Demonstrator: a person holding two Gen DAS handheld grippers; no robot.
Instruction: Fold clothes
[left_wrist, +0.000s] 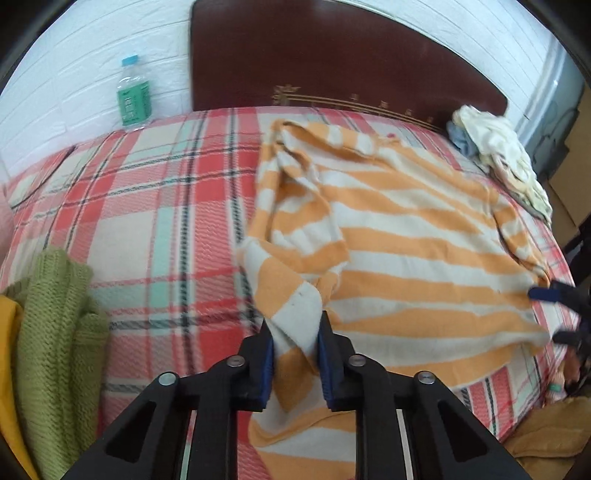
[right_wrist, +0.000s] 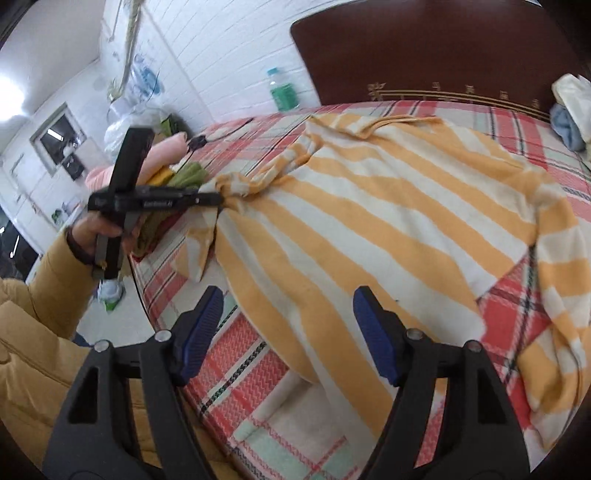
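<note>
Shirt (left_wrist: 424, 236) lies spread on the bed (left_wrist: 147, 206). My left gripper (left_wrist: 295, 354) pinches its sleeve; right gripper (right_wrist: 288, 332) hovers, jaws spread. Fold in hand; next, I carry the sleeve across the body.

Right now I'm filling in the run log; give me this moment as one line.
task: fold clothes | left gripper: shut on striped shirt sleeve | right gripper: open above shirt hem | shirt: spread on bed
</note>
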